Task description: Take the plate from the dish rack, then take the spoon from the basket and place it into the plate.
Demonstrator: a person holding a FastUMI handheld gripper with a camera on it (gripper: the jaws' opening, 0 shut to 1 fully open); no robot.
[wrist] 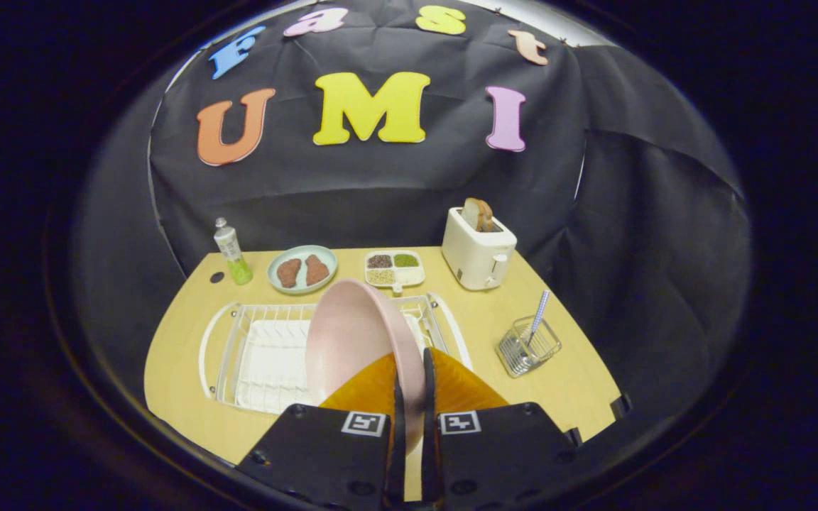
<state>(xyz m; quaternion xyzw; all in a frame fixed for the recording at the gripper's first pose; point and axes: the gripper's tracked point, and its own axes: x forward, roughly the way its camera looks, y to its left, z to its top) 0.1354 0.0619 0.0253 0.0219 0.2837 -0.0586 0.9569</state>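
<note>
A pink plate (352,341) stands on edge between my fingers, raised above the white wire dish rack (253,355). My gripper (409,369) is shut on the plate's near rim, one finger on each face. To the right of the rack stands a small wire basket (526,348) with a spoon (538,316) upright in it, its handle blue-and-white checked. The rack's white drip tray lies bare to the left of the plate.
On the wooden table (565,383) beyond the rack: a small bottle (231,252), a pale green plate with two brown pieces (302,270), a divided tray of grains (395,268), and a white toaster with bread (478,248).
</note>
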